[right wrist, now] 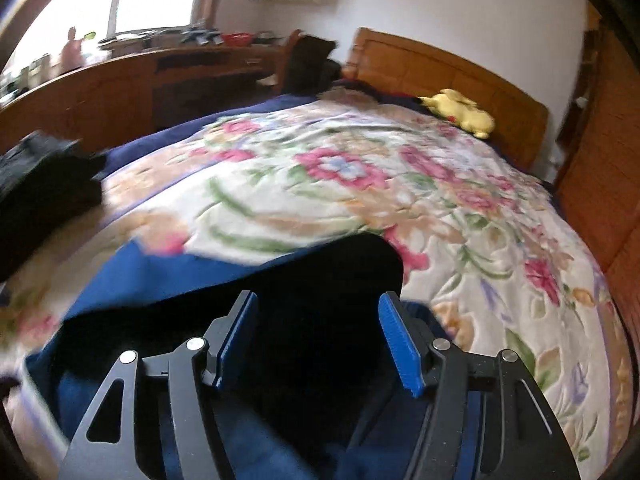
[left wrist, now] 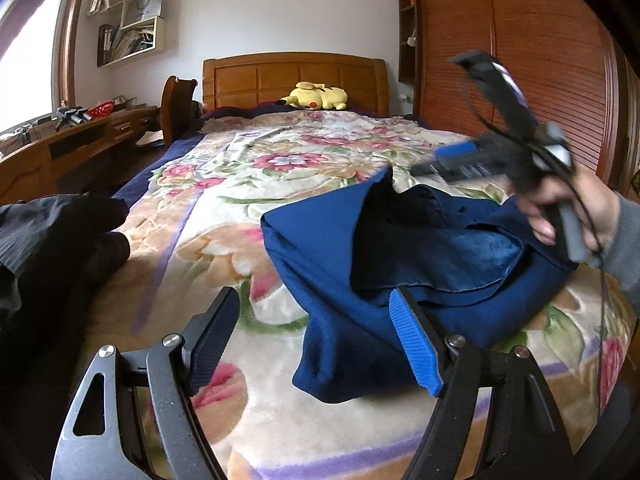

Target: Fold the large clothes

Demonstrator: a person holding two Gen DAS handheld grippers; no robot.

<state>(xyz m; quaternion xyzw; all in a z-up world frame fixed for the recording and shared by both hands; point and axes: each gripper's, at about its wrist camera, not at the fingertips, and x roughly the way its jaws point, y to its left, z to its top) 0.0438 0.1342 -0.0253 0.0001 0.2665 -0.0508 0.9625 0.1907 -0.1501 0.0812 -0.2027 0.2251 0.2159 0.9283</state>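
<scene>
Right gripper [left wrist: 444, 160] smeared by motion blur in the left wrist view, black garment [left wrist: 48, 248] cut off at the left edge, blue garment [right wrist: 168, 276] running under the fingers, shelf items [left wrist: 128, 36] unreadable

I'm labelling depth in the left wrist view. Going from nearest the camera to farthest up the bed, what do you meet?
Left gripper, open → blue garment → floral blanket → yellow plush toy → wooden headboard.

A bedroom with white walls [left wrist: 280, 8] and a wooden bed [left wrist: 296, 76] under a floral blanket [left wrist: 224, 208]. Daylight fills a window [left wrist: 24, 76] above a long wooden desk [left wrist: 80, 140]. A louvred wooden wardrobe [left wrist: 520, 60] stands opposite.
</scene>
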